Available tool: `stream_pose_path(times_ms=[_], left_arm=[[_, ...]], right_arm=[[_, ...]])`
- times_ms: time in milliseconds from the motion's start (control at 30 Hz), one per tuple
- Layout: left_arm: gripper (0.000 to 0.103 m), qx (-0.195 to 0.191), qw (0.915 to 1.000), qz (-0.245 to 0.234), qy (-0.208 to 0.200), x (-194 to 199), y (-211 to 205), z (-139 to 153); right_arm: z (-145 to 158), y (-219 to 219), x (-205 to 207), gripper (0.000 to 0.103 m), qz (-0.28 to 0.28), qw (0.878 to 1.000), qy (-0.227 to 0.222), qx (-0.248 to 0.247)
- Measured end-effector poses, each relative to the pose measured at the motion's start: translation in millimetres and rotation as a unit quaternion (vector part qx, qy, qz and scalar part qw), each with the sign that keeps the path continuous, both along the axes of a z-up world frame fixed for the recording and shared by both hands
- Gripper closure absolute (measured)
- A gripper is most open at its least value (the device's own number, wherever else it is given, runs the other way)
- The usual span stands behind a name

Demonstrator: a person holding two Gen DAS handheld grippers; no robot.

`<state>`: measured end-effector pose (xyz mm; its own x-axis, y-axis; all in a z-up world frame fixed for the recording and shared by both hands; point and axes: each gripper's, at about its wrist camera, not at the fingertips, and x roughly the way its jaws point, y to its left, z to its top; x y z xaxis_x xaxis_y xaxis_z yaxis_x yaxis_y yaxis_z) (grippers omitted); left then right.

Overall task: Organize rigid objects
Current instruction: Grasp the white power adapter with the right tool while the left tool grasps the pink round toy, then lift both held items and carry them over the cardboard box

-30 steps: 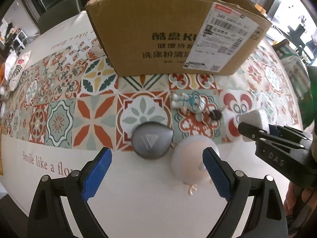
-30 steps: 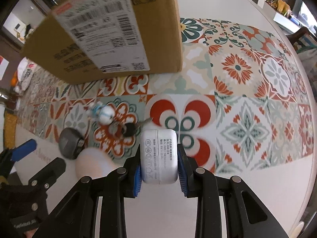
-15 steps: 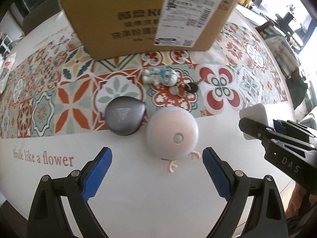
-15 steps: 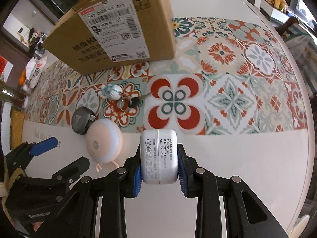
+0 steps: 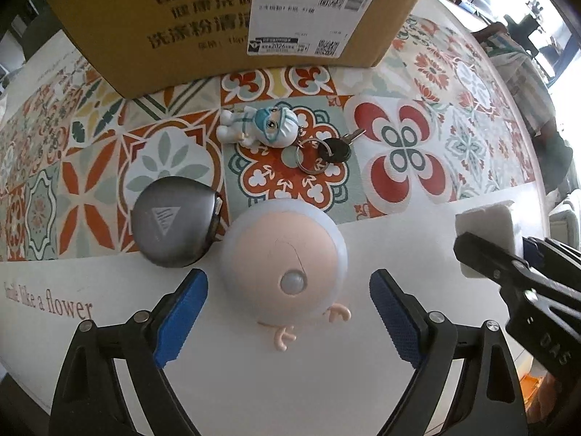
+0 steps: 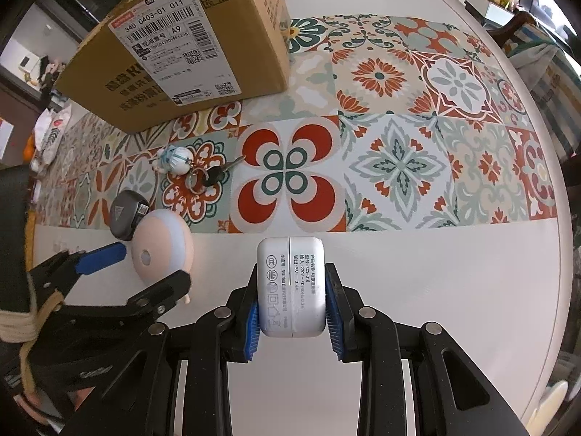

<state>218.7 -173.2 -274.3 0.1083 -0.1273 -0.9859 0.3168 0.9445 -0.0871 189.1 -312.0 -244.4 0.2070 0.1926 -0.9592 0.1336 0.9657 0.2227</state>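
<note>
A round peach-and-white night light point(image 5: 285, 256) with small feet lies on the white table between the blue pads of my left gripper point(image 5: 288, 312). Its jaws are closing, with a gap still showing on both sides of the light. The same light point(image 6: 161, 245) shows in the right wrist view, with the left gripper point(image 6: 145, 265) around it. My right gripper point(image 6: 292, 299) is shut on a white power adapter point(image 6: 290, 287), held above the table; the adapter point(image 5: 484, 232) appears at the right edge of the left wrist view.
A grey rounded case point(image 5: 174, 221) touches the light's left side. Behind lie a small figurine keychain point(image 5: 261, 127) with a ring and black key point(image 5: 334, 149). A cardboard box point(image 5: 232, 11) stands at the back on the patterned table runner point(image 5: 395, 141).
My left gripper has come down over the night light, which now looks larger and sits between narrower-set pads. My right gripper has drawn back from the box, adapter still held.
</note>
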Motion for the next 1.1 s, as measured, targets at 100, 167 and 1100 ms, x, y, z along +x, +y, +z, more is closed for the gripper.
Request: stream_pose_path(times_ms=[100,167,1100], left_arm=[[0.013,0.004,1.0000,0.000,0.003,2.4,-0.7,-7.3],[0.017,0.007,1.0000,0.001,0.007,4.2,-2.7,-11.9],[0.029,-0.021,0.9965,0.020,-0.078,-6.5,27.4,56.4]], right_arm=[[-1.5,-0.1,0.9,0.072,0.001,1.000,0.003,0.000],[-3.0,0.8,1.5,0.072,0.001,1.000,0.005,0.000],[39.8,20.8,-8.2,0.072,0.017,0.999,-0.041,-0.001]])
